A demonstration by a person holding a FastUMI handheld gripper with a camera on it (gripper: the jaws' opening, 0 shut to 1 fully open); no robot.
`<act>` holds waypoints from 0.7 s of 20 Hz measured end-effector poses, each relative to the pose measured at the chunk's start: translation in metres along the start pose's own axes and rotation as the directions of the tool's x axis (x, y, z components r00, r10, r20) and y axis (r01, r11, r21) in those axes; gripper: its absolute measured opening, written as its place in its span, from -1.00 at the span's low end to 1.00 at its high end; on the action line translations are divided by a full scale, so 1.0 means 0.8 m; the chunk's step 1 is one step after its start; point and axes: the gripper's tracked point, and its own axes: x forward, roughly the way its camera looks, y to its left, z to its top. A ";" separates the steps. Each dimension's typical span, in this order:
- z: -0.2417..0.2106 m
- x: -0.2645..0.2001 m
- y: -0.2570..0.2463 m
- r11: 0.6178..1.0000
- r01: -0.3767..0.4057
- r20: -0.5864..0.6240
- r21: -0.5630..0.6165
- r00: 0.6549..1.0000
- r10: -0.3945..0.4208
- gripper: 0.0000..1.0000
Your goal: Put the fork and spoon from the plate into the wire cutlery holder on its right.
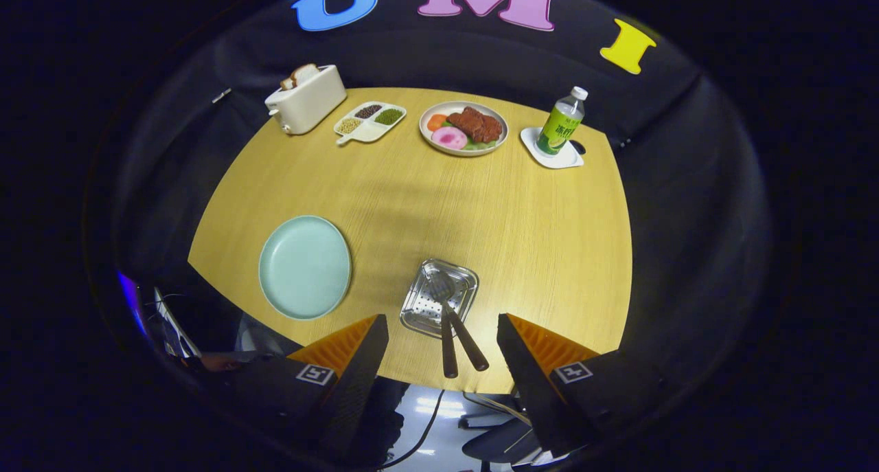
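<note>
In the holder (pixel 440 296) right of the bare plate (pixel 304 266), fork (pixel 459 321) and spoon (pixel 444 321) lie together, handles overhanging; the gripper (pixel 439 352) hangs released above, job apparently done.

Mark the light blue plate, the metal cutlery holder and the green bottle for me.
Light blue plate (pixel 305 267): gripper view, bare centre.
Metal cutlery holder (pixel 464 274): gripper view, far rim.
Green bottle (pixel 560 130): gripper view, labelled body.
Gripper (pixel 443 334): fingers open.

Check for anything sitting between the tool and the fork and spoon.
Nothing visible blocks them. The tool is open, and the fork and spoon already lie together in the metal cutlery holder, their dark handles sticking out over its near rim between the fingers. The green plate is empty.
</note>
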 end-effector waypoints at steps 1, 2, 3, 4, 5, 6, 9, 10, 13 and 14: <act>0.009 -0.010 0.005 1.000 0.006 0.049 0.006 0.999 -0.007 0.99; 0.020 -0.021 0.009 1.000 0.015 0.101 0.015 0.995 -0.017 0.99; 0.031 -0.032 0.012 0.999 0.019 0.155 0.028 0.988 -0.023 0.98; 0.040 -0.044 0.014 0.999 0.023 0.209 0.040 0.978 -0.031 0.97; 0.052 -0.056 0.016 0.998 0.031 0.262 0.046 0.964 -0.042 0.97; 0.064 -0.070 0.016 0.998 0.045 0.315 0.046 0.947 -0.058 0.97; 0.099 -0.111 0.024 0.995 0.097 0.486 0.033 0.868 -0.101 0.96; 0.110 -0.132 0.031 0.993 0.113 0.539 0.023 0.836 -0.108 0.96; 0.127 -0.178 0.050 0.989 0.149 0.663 -0.003 0.740 -0.110 0.94; 0.131 -0.187 0.056 0.988 0.154 0.696 -0.004 0.710 -0.108 0.94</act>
